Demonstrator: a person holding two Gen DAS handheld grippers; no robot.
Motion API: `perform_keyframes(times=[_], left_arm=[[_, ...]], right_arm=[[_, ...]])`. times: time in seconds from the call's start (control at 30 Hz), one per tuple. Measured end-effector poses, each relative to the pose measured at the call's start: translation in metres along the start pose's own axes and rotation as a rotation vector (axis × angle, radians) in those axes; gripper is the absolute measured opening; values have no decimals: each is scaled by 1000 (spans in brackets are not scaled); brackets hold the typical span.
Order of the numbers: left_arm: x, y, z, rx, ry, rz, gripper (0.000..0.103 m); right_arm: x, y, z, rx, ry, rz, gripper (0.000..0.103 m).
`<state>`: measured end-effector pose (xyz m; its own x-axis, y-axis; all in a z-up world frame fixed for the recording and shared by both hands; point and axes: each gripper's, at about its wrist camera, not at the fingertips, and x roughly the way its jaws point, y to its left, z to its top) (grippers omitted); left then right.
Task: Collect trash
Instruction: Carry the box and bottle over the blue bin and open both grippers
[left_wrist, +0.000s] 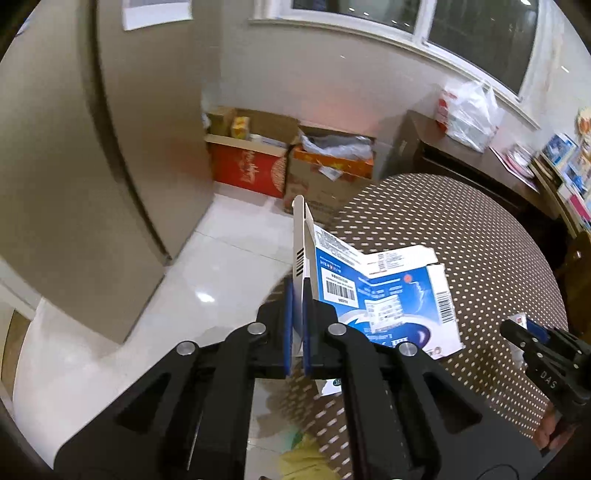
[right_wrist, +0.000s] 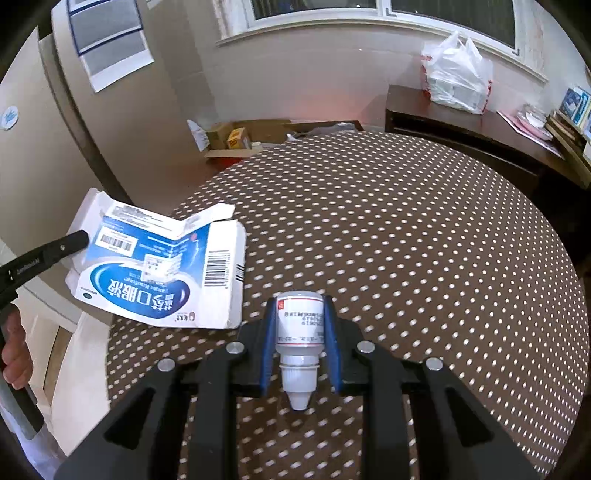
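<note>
Two items grabbed: left tool (left_wrist: 297, 328) clamps flattened carton (left_wrist: 384, 295), right tool (right_wrist: 300, 347) clamps dropper bottle (right_wrist: 299, 332). Counter (right_wrist: 424, 240) otherwise bare toward 12 o'clock; binning left.

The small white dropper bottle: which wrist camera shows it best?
The right wrist view. The dropper bottle sits centered between the right gripper's blue pads, label and nozzle plain. In the left wrist view the bottle cannot be made out; only the right gripper shows at the edge.

Polka-dot tablecloth (right_wrist: 424, 240), white plastic bag (right_wrist: 456, 75) on dark sideboard (right_wrist: 472, 127), perhaps cardboard boxes (left_wrist: 288, 162) beyond.
</note>
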<state>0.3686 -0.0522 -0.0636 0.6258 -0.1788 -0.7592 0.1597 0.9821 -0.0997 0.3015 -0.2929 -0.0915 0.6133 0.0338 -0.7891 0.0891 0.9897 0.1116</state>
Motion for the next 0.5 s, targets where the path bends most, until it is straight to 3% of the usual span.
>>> perform_keyframes(times=[0.5], left_arm=[[-80,104,-41,-106,-58,156,3]], right_arm=[[-23,129,-19,-166,-11,129,24]])
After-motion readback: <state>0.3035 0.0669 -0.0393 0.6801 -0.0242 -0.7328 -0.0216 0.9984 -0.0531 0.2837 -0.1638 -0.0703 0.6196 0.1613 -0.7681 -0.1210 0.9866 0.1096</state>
